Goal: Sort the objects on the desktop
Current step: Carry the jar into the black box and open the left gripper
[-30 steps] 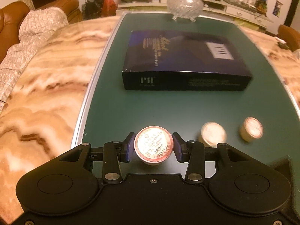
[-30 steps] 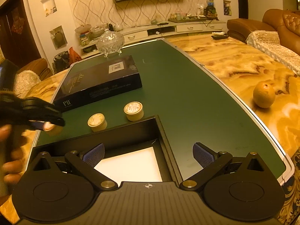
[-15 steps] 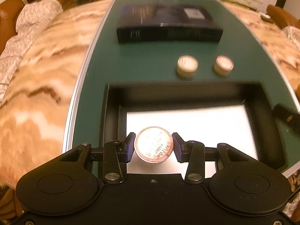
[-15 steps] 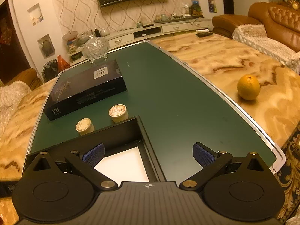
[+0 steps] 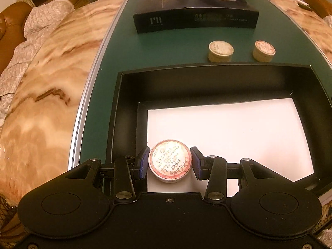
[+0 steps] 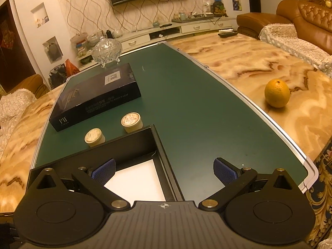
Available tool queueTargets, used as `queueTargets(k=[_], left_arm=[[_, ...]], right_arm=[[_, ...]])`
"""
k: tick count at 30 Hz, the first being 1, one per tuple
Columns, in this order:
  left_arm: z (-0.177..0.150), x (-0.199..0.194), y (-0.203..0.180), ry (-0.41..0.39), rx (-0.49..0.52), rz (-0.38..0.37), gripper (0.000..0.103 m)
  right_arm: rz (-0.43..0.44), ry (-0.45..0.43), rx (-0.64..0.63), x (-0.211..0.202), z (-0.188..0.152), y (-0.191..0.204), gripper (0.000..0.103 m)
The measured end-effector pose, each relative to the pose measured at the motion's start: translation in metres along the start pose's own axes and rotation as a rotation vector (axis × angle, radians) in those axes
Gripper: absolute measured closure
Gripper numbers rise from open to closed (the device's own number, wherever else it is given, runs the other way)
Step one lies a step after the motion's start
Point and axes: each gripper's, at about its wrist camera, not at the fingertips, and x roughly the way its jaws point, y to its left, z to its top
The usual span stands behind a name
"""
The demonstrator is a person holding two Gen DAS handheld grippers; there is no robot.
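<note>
My left gripper point(image 5: 169, 163) is shut on a small round tin point(image 5: 169, 160) with a red-rimmed printed lid, held over the near left corner of the white floor of an open black box point(image 5: 207, 78). Two more round tins, a pale-lidded tin point(image 5: 221, 50) and a red-marked tin point(image 5: 264, 50), stand on the green mat just beyond the box's far wall. In the right wrist view the same tins point(image 6: 94, 137) point(image 6: 132, 122) sit behind the box point(image 6: 159, 145). My right gripper point(image 6: 164, 171) is open, astride the box's right wall with nothing between its pads.
A long dark flat carton point(image 5: 195, 12) lies farther back on the green mat point(image 6: 186, 103). A glass bowl point(image 6: 106, 49) stands behind it. An orange point(image 6: 277, 93) rests on the marble table to the right. Sofas flank the table.
My left gripper carried the tin from the green mat back over the black box and lowered it toward the white floor. The right gripper's view shifted slightly; the left hand has left it.
</note>
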Motion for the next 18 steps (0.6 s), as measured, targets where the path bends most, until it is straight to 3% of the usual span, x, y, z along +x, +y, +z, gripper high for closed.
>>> queueTargets(k=[9,15,18], left_arm=[[-0.0033,0.0012,-0.0069,-0.022,0.031,0.024,0.061],[-0.0045,-0.0028,-0.0015,-0.028,0.010,-0.001,0.058],[-0.0062,-0.0083,0.0020,-0.033,-0.008,-0.015,0.049]], right_arm=[[-0.011,-0.006,-0.034,0.0002,-0.0005,0.0062,0.000],[-0.005,-0.002,-0.030,0.0002,-0.0002,0.0061,0.000],[0.000,0.004,-0.015,-0.0003,-0.0009,0.0047,0.000]])
